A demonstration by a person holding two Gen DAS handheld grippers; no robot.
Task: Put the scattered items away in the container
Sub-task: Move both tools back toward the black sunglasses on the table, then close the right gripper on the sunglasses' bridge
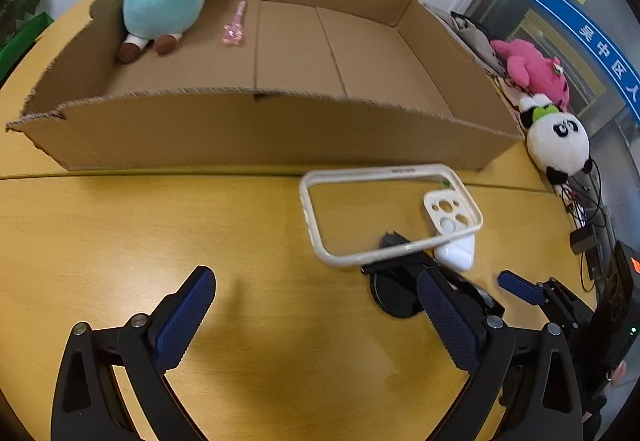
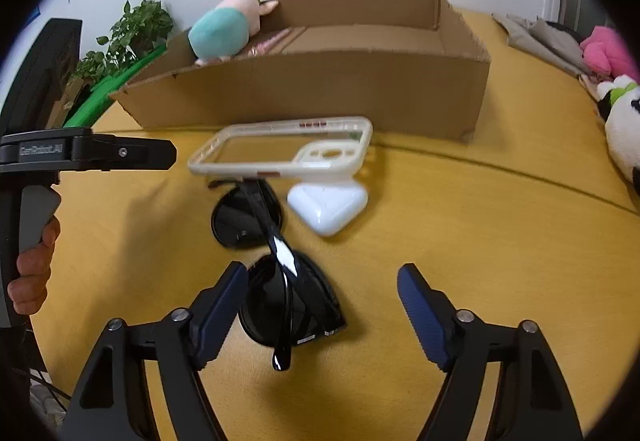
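Observation:
A long cardboard box [image 1: 256, 129] stands on the yellow table and holds a teal and pink plush [image 1: 166, 5] and a small pink item [image 1: 236, 25]. In front of the box lie a white phone case [image 1: 390, 213], a white earbud case [image 2: 328, 207] and black sunglasses [image 2: 280, 281]. The phone case rests partly on the other two. My right gripper [image 2: 322, 307] is open around the near lens of the sunglasses, which lies close to its left finger [image 2: 224, 305]. My left gripper [image 1: 320, 317] is open over bare table left of the items, with nothing between its fingers.
A pink plush [image 1: 532, 69], a panda plush [image 1: 558, 145] and cables [image 1: 584, 209] crowd the table's right edge. A potted plant [image 2: 128, 37] stands behind the box's left end, and grey cloth [image 2: 540, 37] lies at the back right. A hand [image 2: 36, 261] holds the left gripper's handle.

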